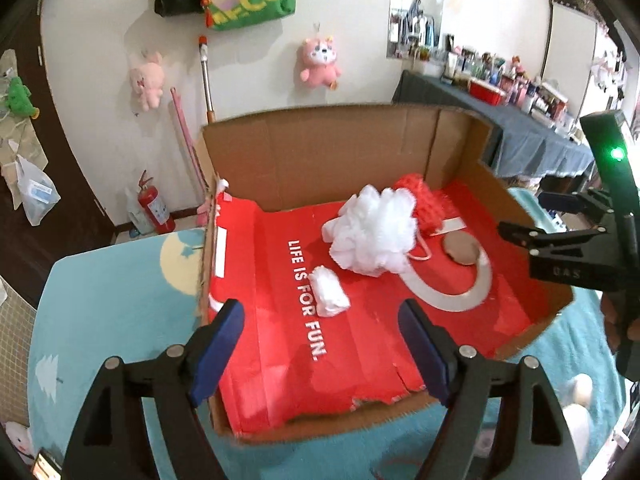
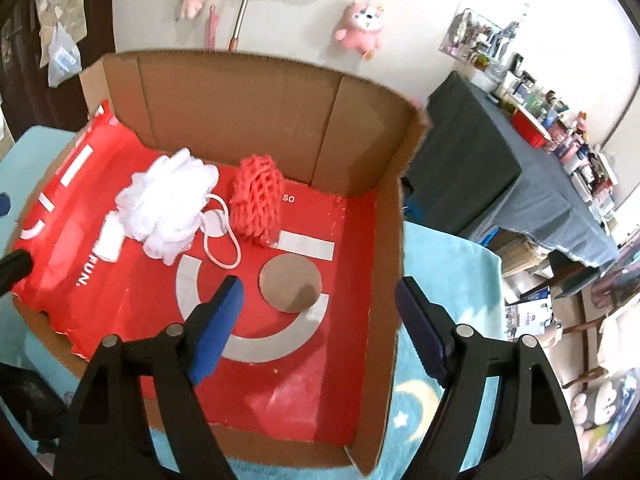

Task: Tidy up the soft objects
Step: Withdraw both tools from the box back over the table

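Inside the cardboard box, soft things lay loose.
White puff touched red net; left gripper and right gripper hung spread, empty.

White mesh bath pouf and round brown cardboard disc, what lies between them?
The white mesh bath pouf's own white cord loop, on bare red liner short of the round brown cardboard disc; right wrist view.

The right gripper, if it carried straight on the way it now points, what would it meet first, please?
Probably the brown cardboard disc on the box's red floor; nothing lies between it and the open right gripper, though depth is unclear.
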A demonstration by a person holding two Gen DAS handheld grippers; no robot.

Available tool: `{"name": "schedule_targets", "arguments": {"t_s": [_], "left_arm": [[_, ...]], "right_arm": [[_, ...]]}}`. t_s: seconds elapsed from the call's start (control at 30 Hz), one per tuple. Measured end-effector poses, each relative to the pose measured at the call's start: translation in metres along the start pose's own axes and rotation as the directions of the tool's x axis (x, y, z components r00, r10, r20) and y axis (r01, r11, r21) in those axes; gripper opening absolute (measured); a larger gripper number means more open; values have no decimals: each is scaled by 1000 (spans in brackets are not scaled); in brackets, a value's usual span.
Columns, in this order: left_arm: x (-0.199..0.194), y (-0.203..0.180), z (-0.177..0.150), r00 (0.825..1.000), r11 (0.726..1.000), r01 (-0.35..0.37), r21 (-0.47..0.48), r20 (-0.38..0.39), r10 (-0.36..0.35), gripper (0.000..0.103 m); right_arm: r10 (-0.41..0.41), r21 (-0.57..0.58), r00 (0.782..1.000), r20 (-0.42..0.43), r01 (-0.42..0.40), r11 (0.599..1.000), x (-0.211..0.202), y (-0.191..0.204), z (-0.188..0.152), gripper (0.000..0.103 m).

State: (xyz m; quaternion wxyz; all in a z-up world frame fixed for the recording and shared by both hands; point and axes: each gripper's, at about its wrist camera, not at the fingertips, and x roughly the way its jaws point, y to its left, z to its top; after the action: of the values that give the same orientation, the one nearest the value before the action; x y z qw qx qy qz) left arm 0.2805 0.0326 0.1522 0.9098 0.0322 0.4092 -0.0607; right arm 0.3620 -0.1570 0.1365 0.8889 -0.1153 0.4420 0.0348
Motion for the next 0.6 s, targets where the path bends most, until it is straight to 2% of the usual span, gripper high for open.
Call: {"name": "schedule_targets", "arguments": {"t_s": [0.1, 0.27, 0.4, 0.6], "left_arm": [[-22, -2, -4, 999, 1000, 8, -13, 53, -7, 91], [-66, -5, -15, 987, 999, 33, -31, 160, -28, 97], [-103, -12, -30, 966, 998, 49, -32, 255, -39, 103], [-143, -29, -61, 939, 998, 60, -21, 341, -49, 103]], "right_arm": [[13, 27, 999, 53, -15, 1000, -27, -4, -2, 78], [70, 81, 986, 150, -83, 993, -82, -10, -21, 78], [84, 106, 969, 231, -111, 988, -124, -14, -43, 83], [72, 104, 939, 337, -113, 988, -181, -12, -90, 84]]}}
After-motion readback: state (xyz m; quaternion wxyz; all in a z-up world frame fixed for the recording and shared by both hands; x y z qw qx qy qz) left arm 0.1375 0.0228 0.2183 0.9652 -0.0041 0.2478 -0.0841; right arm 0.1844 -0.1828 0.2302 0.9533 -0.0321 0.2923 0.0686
